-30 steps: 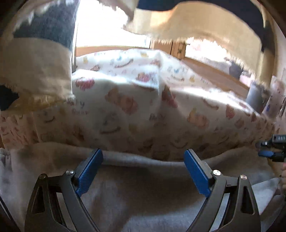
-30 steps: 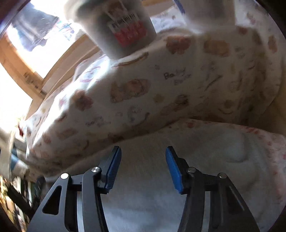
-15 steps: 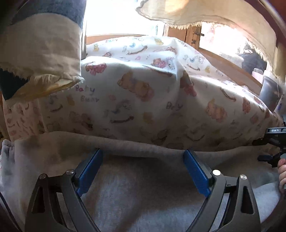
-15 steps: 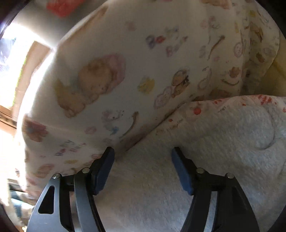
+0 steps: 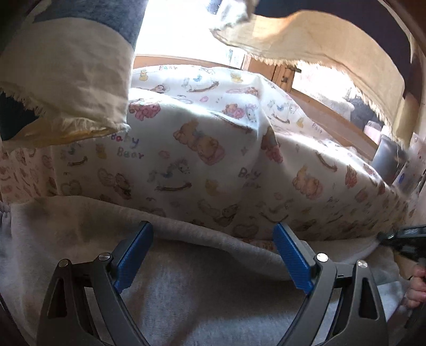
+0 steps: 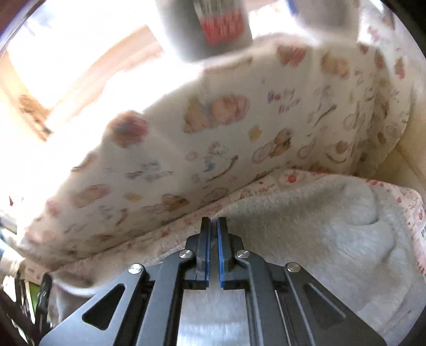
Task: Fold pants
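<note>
Grey fleece pants (image 5: pixel 202 300) lie across a bed, and their far edge rests against a baby-bear print blanket (image 5: pixel 202 138). My left gripper (image 5: pixel 213 250) hovers just over that far edge, wide open, with nothing pinched between its blue pads (image 5: pixel 133 255). In the right wrist view the same pants (image 6: pixel 319 234) fill the lower right. My right gripper (image 6: pixel 213 226) is shut there, and its pads pinch a thin fold at the pants' edge beside the blanket (image 6: pixel 213 133). The right gripper (image 5: pixel 407 239) also shows at the far right of the left wrist view, with a person's fingers (image 5: pixel 415 290) below it.
A cream and navy fringed cloth (image 5: pixel 66 74) hangs at the upper left and across the top. A wooden frame (image 5: pixel 332 111) runs behind the blanket. A grey cup with a red label (image 6: pixel 210 24) stands beyond the blanket. A pink-print sheet (image 6: pixel 266 186) lies under the pants.
The right gripper's jaws have gone from wide apart to shut at the pants' edge, and its view swung back so that the cup shows again. The left gripper stays open in about the same place.
</note>
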A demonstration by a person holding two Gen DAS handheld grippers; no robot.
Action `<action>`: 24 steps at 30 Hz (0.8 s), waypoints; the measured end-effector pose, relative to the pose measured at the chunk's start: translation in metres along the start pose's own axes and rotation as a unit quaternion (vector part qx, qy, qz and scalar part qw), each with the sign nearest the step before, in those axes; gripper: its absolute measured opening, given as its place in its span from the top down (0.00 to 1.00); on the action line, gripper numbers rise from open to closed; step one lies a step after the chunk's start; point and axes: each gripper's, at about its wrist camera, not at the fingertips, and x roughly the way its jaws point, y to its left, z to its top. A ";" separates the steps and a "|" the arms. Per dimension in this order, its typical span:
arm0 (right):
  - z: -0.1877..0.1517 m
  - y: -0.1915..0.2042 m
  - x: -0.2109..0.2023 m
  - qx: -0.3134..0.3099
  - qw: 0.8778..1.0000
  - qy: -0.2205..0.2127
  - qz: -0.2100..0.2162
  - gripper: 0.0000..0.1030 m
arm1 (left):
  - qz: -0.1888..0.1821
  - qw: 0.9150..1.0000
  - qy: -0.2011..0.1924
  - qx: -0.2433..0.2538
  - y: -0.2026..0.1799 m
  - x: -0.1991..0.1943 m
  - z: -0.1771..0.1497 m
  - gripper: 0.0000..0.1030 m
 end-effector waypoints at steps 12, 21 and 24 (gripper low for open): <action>-0.063 -0.018 -0.115 -0.061 0.979 -0.183 0.059 1.00 | -0.054 0.995 0.067 -0.046 0.005 0.015 -0.004 0.12; -0.082 -0.040 -0.138 -0.077 0.984 -0.148 0.061 1.00 | -0.056 0.992 0.103 -0.054 -0.004 0.023 -0.003 0.12; -0.074 -0.052 -0.114 -0.048 0.987 -0.136 0.075 1.00 | -0.066 0.990 0.116 -0.053 -0.012 0.020 0.001 0.12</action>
